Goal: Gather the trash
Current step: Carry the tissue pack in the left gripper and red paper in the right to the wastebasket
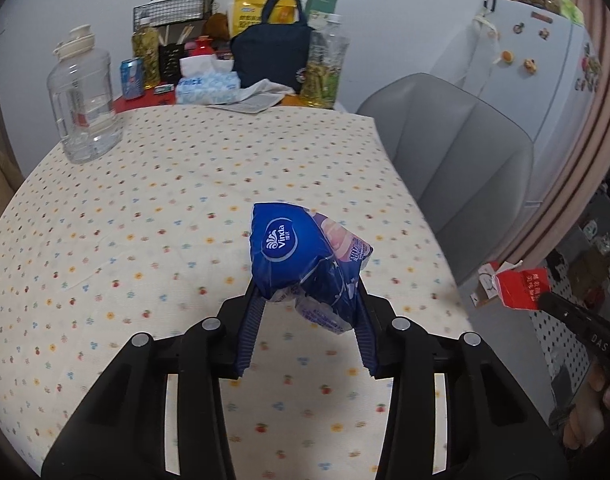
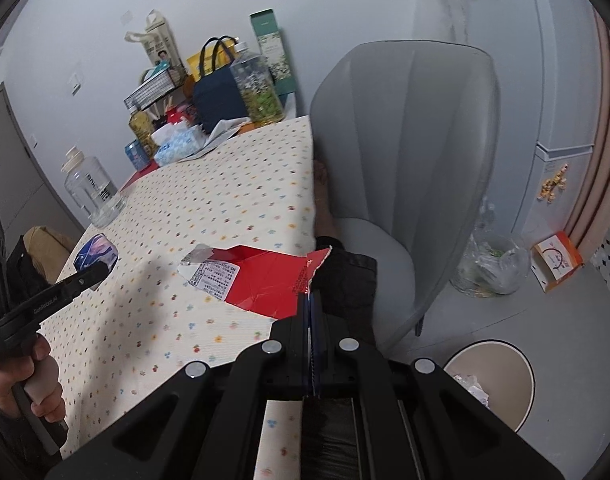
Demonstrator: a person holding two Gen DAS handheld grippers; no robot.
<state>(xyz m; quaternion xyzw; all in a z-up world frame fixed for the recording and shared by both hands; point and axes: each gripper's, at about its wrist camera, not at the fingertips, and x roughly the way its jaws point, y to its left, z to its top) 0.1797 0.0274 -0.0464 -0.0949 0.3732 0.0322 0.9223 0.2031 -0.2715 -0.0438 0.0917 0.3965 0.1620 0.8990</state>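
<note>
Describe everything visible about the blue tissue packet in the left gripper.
The blue tissue packet is a soft, glossy plastic wrapper, crumpled and partly squashed, with a white "Vinda" logo in a round emblem and a pinkish printed panel on its side. It is pinched at its lower end between the left gripper's ribbed blue fingers, standing up tilted, lifted clear above the dotted tablecloth. Nothing else touches it.
</note>
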